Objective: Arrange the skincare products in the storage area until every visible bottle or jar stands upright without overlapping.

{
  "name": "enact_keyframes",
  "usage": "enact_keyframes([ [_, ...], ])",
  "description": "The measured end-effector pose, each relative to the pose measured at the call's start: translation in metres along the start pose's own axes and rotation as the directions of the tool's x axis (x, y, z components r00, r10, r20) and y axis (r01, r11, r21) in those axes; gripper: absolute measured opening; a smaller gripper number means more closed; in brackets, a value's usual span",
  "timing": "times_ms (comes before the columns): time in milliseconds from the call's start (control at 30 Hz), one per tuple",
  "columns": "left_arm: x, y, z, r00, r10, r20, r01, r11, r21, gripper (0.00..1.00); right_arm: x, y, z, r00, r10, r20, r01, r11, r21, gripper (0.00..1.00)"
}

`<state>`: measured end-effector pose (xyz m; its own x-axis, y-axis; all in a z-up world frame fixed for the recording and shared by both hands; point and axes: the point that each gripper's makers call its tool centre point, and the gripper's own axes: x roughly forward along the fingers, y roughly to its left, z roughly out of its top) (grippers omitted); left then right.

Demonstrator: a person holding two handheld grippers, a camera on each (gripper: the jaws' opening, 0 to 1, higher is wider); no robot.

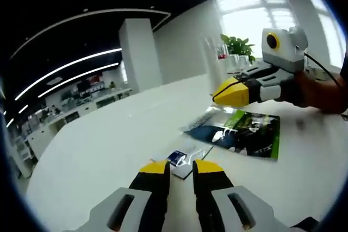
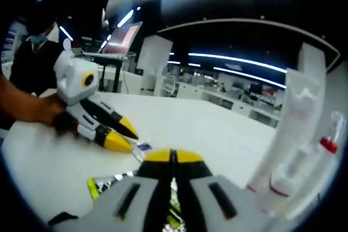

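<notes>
Left gripper [image 1: 180, 168] hangs part open, empty, near a small sachet [image 1: 176, 157]; right gripper [image 2: 173, 156] seems closed, empty, above a green packet [image 1: 247, 131].

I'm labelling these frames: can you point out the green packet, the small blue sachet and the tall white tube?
green packet [image 1: 255, 129]: left gripper view, on its green printed face.
small blue sachet [image 1: 176, 157]: left gripper view, on its blue label.
tall white tube [image 2: 293, 118]: right gripper view, mid-body.

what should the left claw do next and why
Probably ease the left claw forward and close on the small blue sachet. Its jaws are open, and the sachet lies flat on the table just past the tips. The right claw is shut, near the green packet, so it seems less ready.
</notes>
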<state>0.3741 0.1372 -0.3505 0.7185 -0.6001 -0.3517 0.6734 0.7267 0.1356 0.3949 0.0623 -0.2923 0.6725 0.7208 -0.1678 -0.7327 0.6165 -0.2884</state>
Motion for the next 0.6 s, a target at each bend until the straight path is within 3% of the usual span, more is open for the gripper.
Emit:
enact_keyframes([
  [600,-0.0066,-0.0011,-0.0022,0.999,0.042,-0.013,-0.042,0.999,-0.019,0.16,-0.0036,0.0013,0.0065,1.000,0.001,0.014,0.000,1.000,-0.008,0.00],
])
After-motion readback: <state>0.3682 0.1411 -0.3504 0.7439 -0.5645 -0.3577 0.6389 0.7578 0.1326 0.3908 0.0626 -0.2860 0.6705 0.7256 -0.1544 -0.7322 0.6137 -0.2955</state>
